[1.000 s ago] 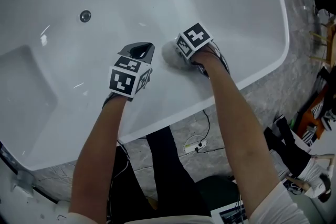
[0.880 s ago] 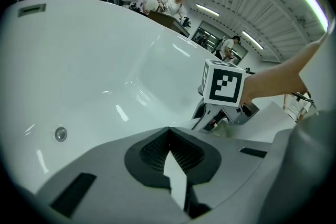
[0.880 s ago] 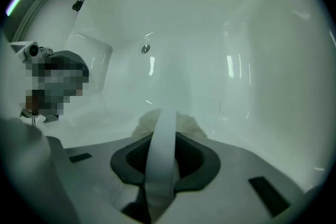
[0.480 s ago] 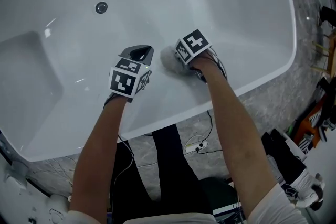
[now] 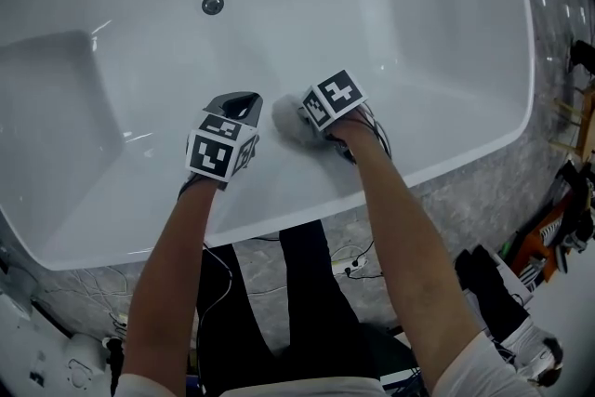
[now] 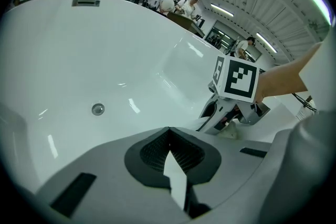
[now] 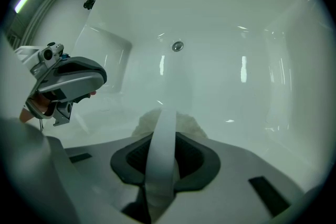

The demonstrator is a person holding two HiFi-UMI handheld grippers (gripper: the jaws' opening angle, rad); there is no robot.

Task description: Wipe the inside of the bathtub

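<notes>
Pressing on the near inner wall of the white bathtub [image 5: 409, 23], the right gripper [image 5: 302, 120] keeps its tongs clamped on a pale wad of cloth [image 5: 282, 118], which touches the tub surface. Just beside it, the left gripper [image 5: 244, 100] hangs over the same wall with its tongs together and nothing between them. The drain [image 5: 213, 4] sits on the tub floor, well apart from both. The person's forearms [image 5: 177, 265] reach in over the near rim

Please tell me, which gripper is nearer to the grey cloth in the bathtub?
Right. The right gripper is shut on the grey cloth. The left gripper, shut and empty, is beside the cloth on its left, apart from it.
</notes>
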